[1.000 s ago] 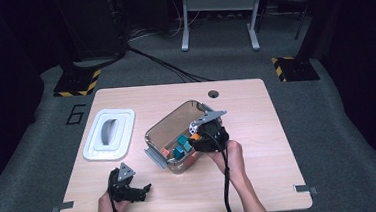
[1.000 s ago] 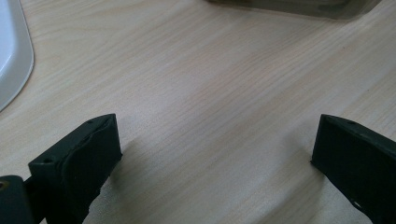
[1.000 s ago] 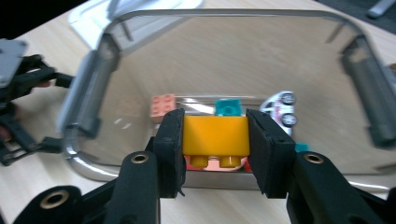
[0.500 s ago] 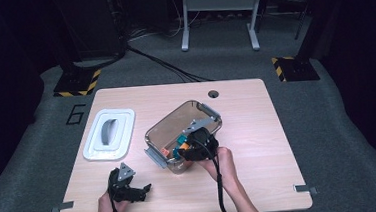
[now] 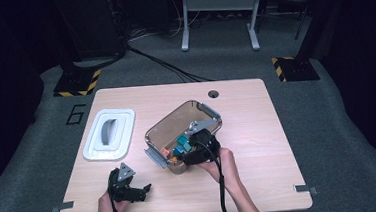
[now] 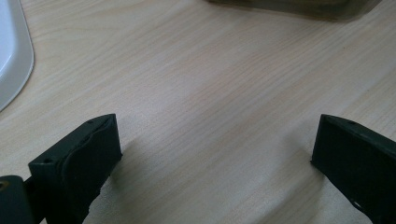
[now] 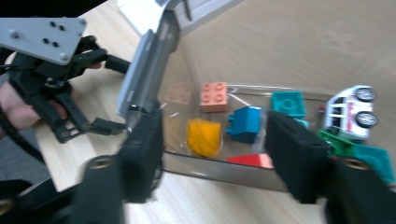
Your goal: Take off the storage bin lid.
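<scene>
A clear plastic container [image 5: 154, 134] stands mid-table with toy blocks inside. My right gripper [image 5: 183, 151] is over its near end. In the right gripper view, the right gripper [image 7: 219, 154] is open; its jaws have just been opening, and nothing is pressed between them. Beyond them in the box lie a yellow block [image 7: 203, 136], a blue block [image 7: 245, 123], an orange brick [image 7: 214, 96] and a white toy car [image 7: 350, 112]. My left gripper [image 5: 143, 190] rests at the table's front left, and in its own view the left gripper [image 6: 215, 149] is wide open over bare wood.
A white lid [image 5: 93, 151] with a grey handle lies left of the container; its edge [image 6: 11, 51] shows in the left gripper view. The table has a cable hole [image 5: 213, 93] at the back. Dark floor and stands surround the table.
My right hand has slid a little toward the near, left end of the container. The left hand has stayed put.
</scene>
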Demonstrator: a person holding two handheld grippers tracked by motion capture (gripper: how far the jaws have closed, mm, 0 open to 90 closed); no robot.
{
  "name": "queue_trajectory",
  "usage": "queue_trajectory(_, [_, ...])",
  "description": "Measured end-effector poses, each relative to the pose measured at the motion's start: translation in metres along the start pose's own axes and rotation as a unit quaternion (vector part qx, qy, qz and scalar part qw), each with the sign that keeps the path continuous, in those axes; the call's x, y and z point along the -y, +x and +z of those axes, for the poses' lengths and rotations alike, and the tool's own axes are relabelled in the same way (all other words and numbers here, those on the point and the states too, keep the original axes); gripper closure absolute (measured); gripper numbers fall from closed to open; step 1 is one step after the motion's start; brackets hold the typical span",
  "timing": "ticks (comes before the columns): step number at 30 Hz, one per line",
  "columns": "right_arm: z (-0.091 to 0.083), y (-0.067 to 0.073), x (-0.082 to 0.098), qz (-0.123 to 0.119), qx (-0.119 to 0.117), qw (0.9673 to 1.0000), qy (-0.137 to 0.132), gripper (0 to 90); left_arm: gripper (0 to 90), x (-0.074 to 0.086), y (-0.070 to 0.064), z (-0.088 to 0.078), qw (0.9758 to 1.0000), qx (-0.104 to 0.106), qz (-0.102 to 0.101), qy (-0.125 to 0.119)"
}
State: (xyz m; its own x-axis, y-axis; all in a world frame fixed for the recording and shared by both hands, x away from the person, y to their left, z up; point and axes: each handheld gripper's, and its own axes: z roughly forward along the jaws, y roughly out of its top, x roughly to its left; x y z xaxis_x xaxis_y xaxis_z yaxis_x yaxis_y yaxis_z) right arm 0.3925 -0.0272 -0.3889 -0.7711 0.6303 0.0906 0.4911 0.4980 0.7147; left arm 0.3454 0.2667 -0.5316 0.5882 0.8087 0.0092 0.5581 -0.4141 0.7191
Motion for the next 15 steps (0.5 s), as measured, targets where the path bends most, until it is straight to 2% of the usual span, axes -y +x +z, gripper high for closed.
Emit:
queue_trajectory(6, [-0.02, -0.009, 0.008, 0.011, 0.017, 0.9993, -0.032, 14.1, 1.1, 0.0, 0.0, 0.0, 1.0, 0.0, 0.0, 0.0])
queue_trajectory(9, [-0.031, -0.016, 0.015, 0.015, 0.034, 0.9983, -0.045, 12.7, 1.1, 0.0, 0.0, 0.0, 1.0, 0.0, 0.0, 0.0])
queue_trajectory(15, [-0.049, -0.034, 0.036, 0.039, 0.077, 0.995, -0.05, 7.3, 1.1, 0.0, 0.0, 0.0, 1.0, -0.001, 0.004, 0.001])
